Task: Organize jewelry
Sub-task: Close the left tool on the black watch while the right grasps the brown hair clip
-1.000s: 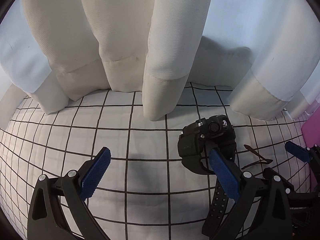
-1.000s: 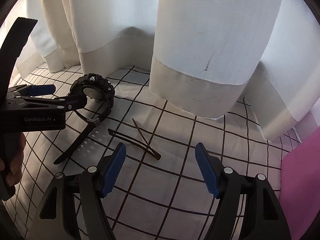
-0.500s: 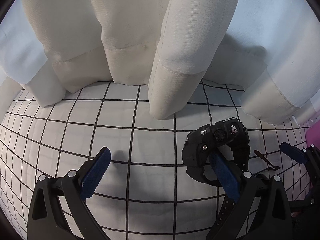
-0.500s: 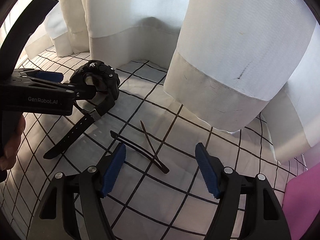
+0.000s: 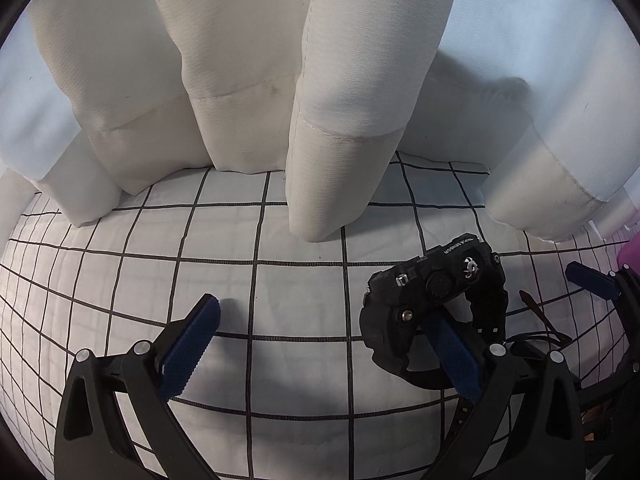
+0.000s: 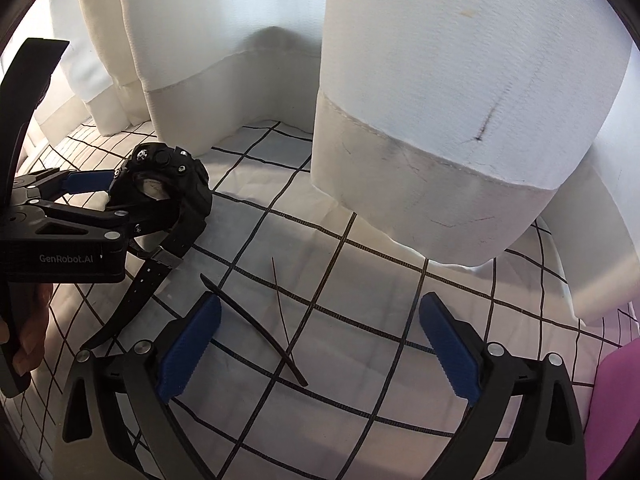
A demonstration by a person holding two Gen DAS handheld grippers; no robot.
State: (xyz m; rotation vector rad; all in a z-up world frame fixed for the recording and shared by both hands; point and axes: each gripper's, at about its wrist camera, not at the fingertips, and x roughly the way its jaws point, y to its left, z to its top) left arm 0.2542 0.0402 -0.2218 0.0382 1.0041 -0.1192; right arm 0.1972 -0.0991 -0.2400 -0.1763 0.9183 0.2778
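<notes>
Right wrist: watch (image 6: 168,188) on grid cloth (image 6: 360,320); pink container (image 6: 616,408) contents unseen

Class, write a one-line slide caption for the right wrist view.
Right gripper opening above thin dark strip on checked cloth; black watch at left.

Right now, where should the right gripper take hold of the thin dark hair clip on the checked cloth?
Probably the hair clip's long curved bar at mid-length, from above. It lies flat and slim, so pads should straddle its width. The right gripper, opening, has nothing pressed.
</notes>
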